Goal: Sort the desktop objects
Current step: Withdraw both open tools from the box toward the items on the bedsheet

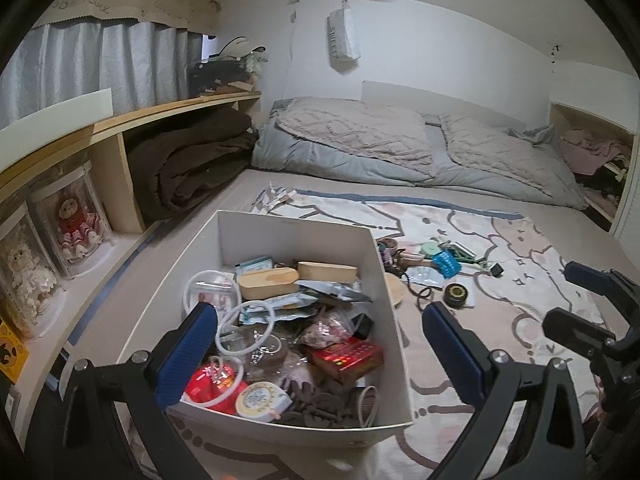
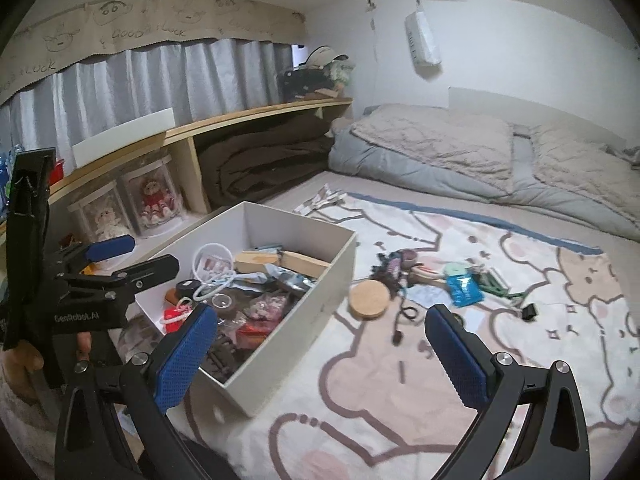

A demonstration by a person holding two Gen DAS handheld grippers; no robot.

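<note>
A white box [image 1: 296,236] stands on the cartoon blanket [image 1: 520,320], full of small things: wooden cases, white rings, a red packet [image 1: 348,356], a round tin. My left gripper [image 1: 320,312] hangs open over the box's near end with nothing between its blue pads; it also shows at the left of the right wrist view [image 2: 154,252]. Loose items lie right of the box: a cork lid [image 2: 369,298], a blue packet [image 2: 464,289], a black hair tie [image 2: 408,314], a small black cube [image 2: 529,312]. My right gripper [image 2: 320,316] is open and empty above the blanket, beside the box's right corner [image 2: 248,396].
A low wooden shelf [image 1: 172,108] runs along the left with a brown blanket [image 1: 192,164] and dolls in clear cases [image 1: 76,220]. Folded grey and beige quilts [image 1: 380,148] lie at the far end by the white wall. A person's hand [image 2: 24,356] holds the left gripper.
</note>
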